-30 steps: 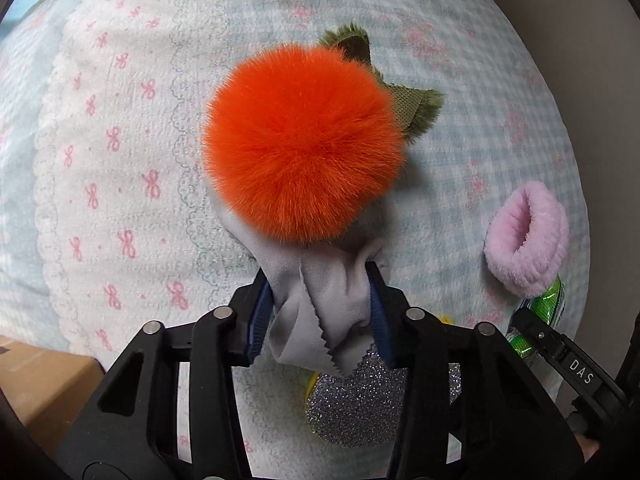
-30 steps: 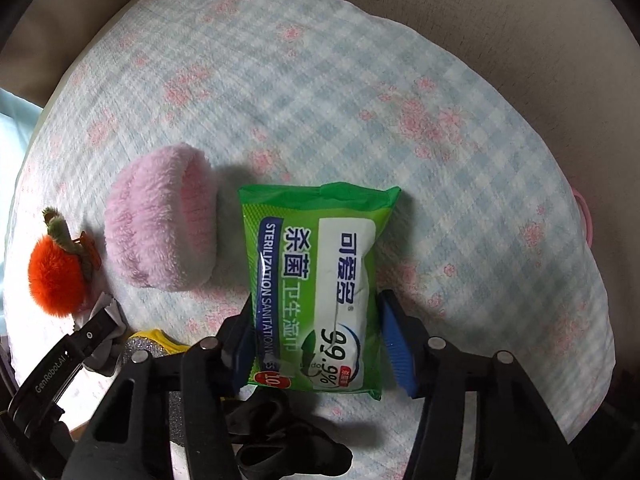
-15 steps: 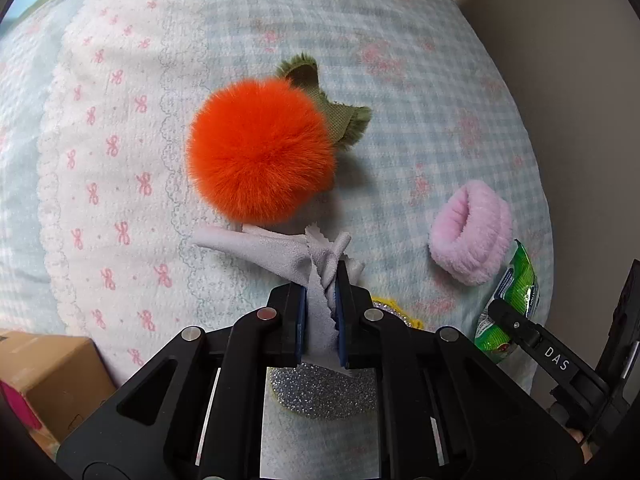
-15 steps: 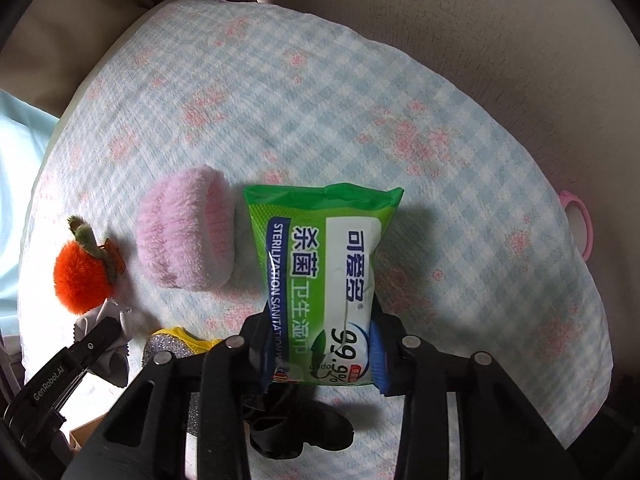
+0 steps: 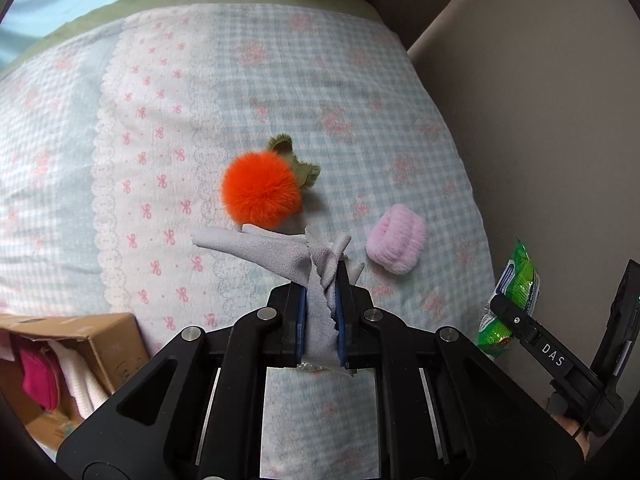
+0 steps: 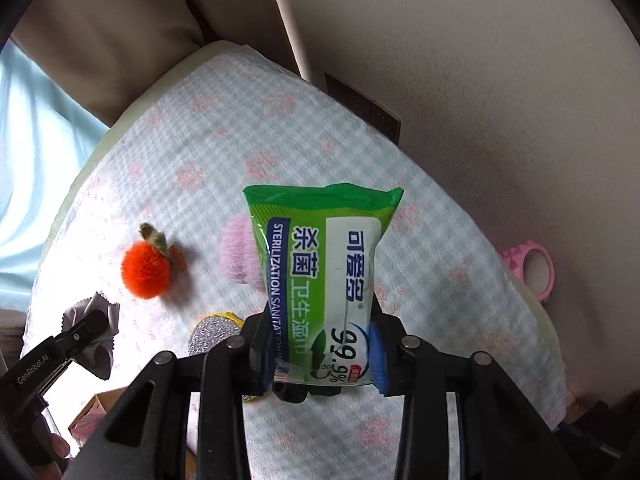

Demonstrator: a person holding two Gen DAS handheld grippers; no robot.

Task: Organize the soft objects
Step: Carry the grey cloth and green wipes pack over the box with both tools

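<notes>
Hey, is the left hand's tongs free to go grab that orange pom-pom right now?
Probably not yet: the left tongs are shut on the grey cloth, though the orange pom-pom lies unobstructed just ahead on the bedspread.

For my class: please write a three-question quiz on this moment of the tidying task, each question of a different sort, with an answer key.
1. True or false: the left gripper is shut on the grey cloth.
2. What does the right gripper hold? A) the pompom B) the wipes pack C) the pink band
3. Fill in: the cardboard box sits at the lower ____ of the left wrist view.

Key
1. True; the cloth is pinched between its pads.
2. B; the wipes pack is clamped, while the orange pompom and pink band lie on the bed cover.
3. left
</notes>
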